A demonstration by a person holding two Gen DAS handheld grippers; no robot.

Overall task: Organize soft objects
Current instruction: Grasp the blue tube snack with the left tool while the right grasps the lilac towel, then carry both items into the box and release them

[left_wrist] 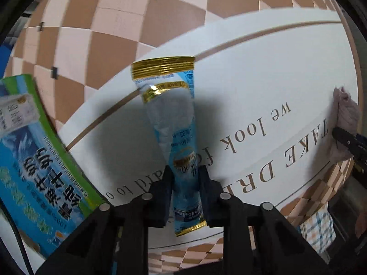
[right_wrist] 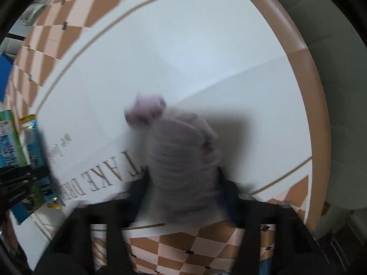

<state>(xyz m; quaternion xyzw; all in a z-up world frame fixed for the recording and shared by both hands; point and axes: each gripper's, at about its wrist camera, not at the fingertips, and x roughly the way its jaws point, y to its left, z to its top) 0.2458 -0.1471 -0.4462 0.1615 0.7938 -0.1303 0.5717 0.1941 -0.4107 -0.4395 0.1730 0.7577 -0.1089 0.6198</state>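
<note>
Left wrist view: the left hand-held gripper is clenched on a slim blue-and-gold sachet, held above the white desk. A green-and-blue carton sits at the desk's left edge, close enough to snag the sachet.

Right wrist view: the right hand-held gripper grasps a blurred, mauve knitted cloth over the desk's near edge. Both items appear still in transit, so I judge the sorting unfinished; no destination container is visible.

Both views close above shared table.
</note>
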